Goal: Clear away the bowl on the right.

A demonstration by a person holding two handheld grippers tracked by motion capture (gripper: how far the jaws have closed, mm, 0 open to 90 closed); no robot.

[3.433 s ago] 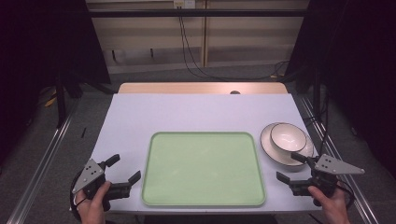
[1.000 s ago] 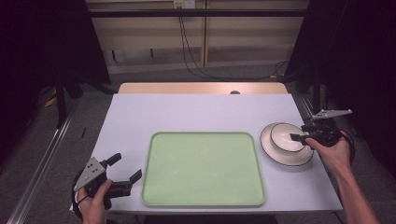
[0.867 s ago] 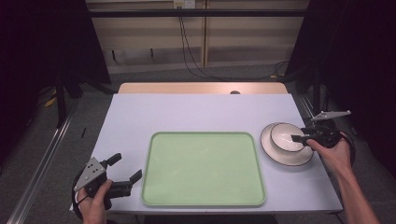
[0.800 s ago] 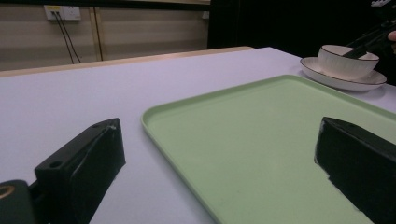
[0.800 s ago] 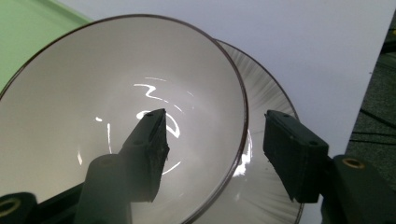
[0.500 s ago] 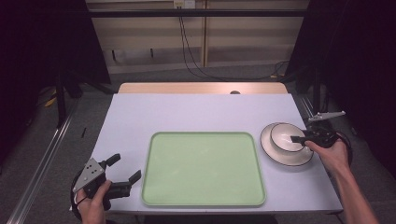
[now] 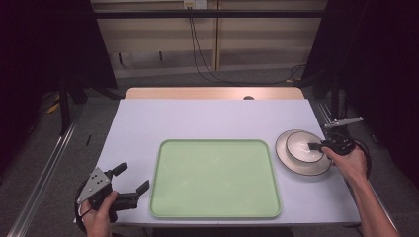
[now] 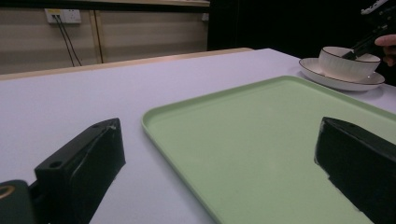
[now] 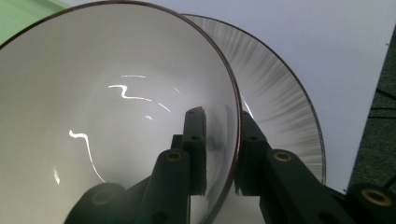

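While one bowl [image 9: 116, 116] sits clamped in right jaws, left jaws gape over one tray [image 8: 280, 140].

Right gripper [image 7: 316, 146] clamped, left gripper [image 7: 132, 178] agape

Bowl [image 9: 116, 116] cropped at left edge

A white table [image 7: 212, 118] stands on grey floor [image 7: 94, 113] before a beige wall [image 7: 207, 29] with trailing cables [image 7: 197, 44].
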